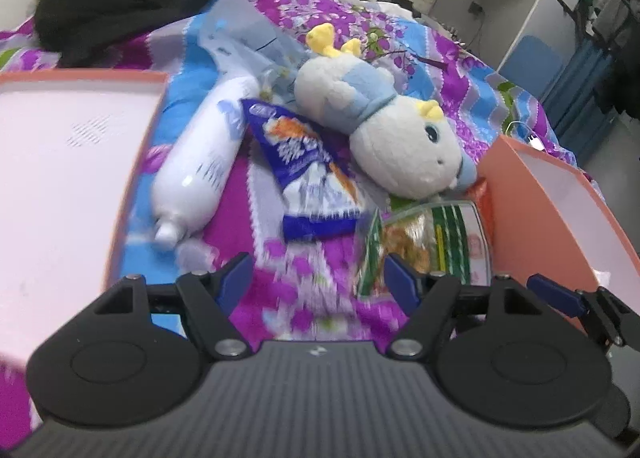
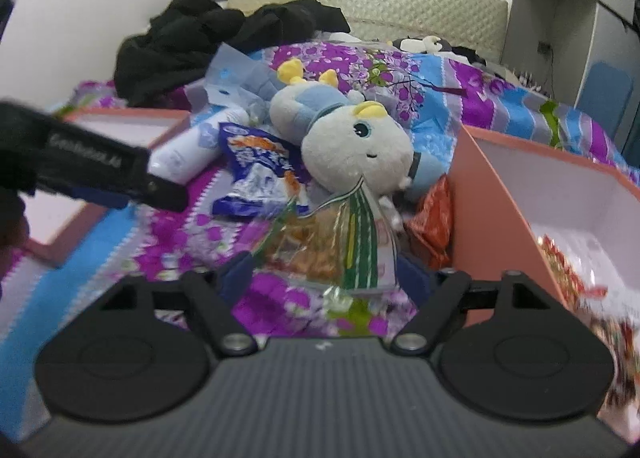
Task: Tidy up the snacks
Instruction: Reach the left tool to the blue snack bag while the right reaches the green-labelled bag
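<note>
Both tools hang released over the bed's purple floral bedspread point(image 1: 304, 294). The right tool point(image 2: 332, 278) straddles a clear green-striped snack bag point(image 2: 340, 246) without pressing it; the left tool point(image 1: 316, 278) holds nothing. Beyond lie a blue-white snack packet point(image 1: 308, 173), a white plastic bottle point(image 1: 200, 161) and a white-blue plush toy point(image 1: 384, 125), between two pink-rimmed boxes point(image 2: 540, 193).

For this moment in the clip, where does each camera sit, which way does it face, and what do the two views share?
Left wrist: on the left gripper, looking forward and down over the bedspread at the blue snack packet; its own open jaws show, with the right gripper's fingertip at the right edge.
Right wrist: on the right gripper, aimed at the green-striped snack bag; own open jaws show, left gripper crossing at left.
Shared: plush toy, white bottle, both snacks, both orange boxes.
</note>
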The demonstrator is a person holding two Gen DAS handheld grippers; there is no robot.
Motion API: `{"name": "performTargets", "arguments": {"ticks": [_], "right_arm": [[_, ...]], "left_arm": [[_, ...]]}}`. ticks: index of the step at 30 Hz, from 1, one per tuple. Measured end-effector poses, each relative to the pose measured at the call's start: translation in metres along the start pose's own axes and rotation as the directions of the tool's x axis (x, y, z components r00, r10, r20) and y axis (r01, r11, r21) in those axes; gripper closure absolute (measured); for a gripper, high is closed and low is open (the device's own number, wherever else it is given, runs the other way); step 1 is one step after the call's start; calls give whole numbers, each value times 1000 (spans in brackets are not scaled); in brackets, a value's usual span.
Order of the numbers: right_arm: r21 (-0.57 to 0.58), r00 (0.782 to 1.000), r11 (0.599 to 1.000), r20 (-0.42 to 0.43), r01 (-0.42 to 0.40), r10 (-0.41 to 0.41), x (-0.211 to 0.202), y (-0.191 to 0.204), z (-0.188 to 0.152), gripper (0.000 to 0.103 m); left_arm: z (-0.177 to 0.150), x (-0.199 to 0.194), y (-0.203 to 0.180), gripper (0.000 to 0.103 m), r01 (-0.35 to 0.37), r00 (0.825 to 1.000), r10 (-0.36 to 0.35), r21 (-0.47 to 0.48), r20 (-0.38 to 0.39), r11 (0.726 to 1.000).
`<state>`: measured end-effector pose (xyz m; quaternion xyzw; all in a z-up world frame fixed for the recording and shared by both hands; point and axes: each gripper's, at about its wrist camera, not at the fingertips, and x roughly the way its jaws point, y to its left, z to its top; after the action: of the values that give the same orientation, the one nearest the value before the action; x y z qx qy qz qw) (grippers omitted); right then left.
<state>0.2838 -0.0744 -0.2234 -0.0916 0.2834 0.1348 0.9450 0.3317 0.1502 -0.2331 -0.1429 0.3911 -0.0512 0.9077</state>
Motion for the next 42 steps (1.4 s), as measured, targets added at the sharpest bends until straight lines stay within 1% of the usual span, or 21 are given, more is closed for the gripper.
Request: {"name": "performTargets", "arguments": {"ticks": [2,6,8,10,11,12,14,16,19,20,21,23,24,25,27,29,33,37,40,42], "right_arm": [[-23,1000,1000,-24,4,-4,17,-1,1,19],[-55,997,997,-48,51,-54,37,-5,0,19],[-55,996,997,-60,56,-59,43,-9,0,19],[-28,995,998,-89,50,-52,49,-14,0,20],[-5,994,999,-102,36,-37,52,-18,0,22],[18,993,999,-114,27,-25,54,-21,-1,29],[61,991,998,-136,22,-14,60,-27,-2,35],[121,988,992,-154,22,-3,64,-34,-4,35],[166,987,986,-156,-4,30,66,-39,-6,45],[171,987,985,-154,-11,38,66,-39,-6,55],[176,987,984,-153,-14,42,65,-40,-7,69],[190,988,982,-148,-14,43,62,-42,-7,83],[197,989,980,-143,-15,44,59,-42,-6,88],[205,989,979,-138,-19,48,57,-44,-5,91],[222,990,975,-125,-30,59,51,-45,-5,98],[236,991,971,-110,-43,71,42,-47,-3,100],[268,992,961,-80,-70,95,22,-51,0,101],[308,991,945,-49,-107,128,1,-54,6,101],[315,991,941,-18,-121,133,-18,-54,12,101],[318,991,939,-5,-127,136,-28,-54,14,101]], "left_arm": [[11,20,0,27,1,1000,-1,3,-6,1000],[25,54,-1,27,5,1000,-5,5,-28,1000],[28,69,-3,27,-2,999,3,24,-33,1000],[30,79,-6,27,-11,999,12,37,-37,999],[30,81,-7,27,-21,999,22,45,-27,999],[30,85,-8,28,-34,999,35,56,-18,998],[29,92,-7,30,-43,999,44,60,-19,997],[28,100,-5,35,-50,998,52,55,-31,997],[25,110,1,49,-55,997,57,36,-47,998],[25,112,2,52,-53,997,54,26,-52,998],[24,112,4,53,-51,997,52,15,-50,999],[23,110,2,55,-55,998,56,26,-42,998],[23,109,0,56,-59,997,61,36,-39,998],[22,106,-2,57,-62,997,63,42,-37,997],[22,102,-3,63,-57,998,58,43,-36,997],[21,95,-4,67,-58,998,59,34,-37,998],[16,78,-5,71,-66,997,67,33,-36,997],[12,54,-8,72,-68,997,69,37,-30,997],[10,33,-13,73,-75,997,75,57,-10,996],[6,18,-15,73,-96,995,96,69,-3,993]]}}
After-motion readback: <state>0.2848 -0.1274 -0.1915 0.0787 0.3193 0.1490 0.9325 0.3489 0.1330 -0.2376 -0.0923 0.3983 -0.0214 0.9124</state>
